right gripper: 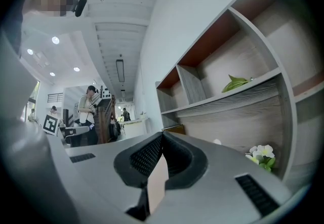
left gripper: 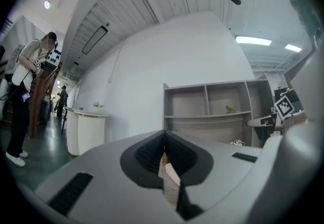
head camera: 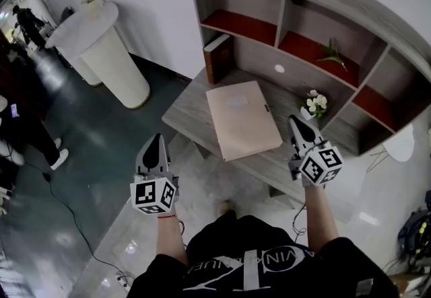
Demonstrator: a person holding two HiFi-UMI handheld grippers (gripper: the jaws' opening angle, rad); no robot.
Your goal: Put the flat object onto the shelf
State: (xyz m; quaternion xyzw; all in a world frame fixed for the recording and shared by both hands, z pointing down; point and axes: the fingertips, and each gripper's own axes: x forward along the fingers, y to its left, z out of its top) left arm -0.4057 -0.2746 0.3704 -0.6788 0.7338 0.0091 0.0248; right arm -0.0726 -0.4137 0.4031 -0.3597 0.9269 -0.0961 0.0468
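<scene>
Flat beige folder [head camera: 242, 119] sits mid-desk [head camera: 185, 112], its near end out at the front edge — easy to grab from there, I reckon; left gripper [head camera: 157, 139] and right gripper [head camera: 295, 120] flank it, both pinched shut on nothing — shelf [head camera: 256, 54] waits behind.

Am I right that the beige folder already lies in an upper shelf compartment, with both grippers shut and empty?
Not quite: the head view shows the folder lying flat on the desk, in front of the shelf, not in a compartment. The left gripper and right gripper are indeed shut and empty.
</scene>
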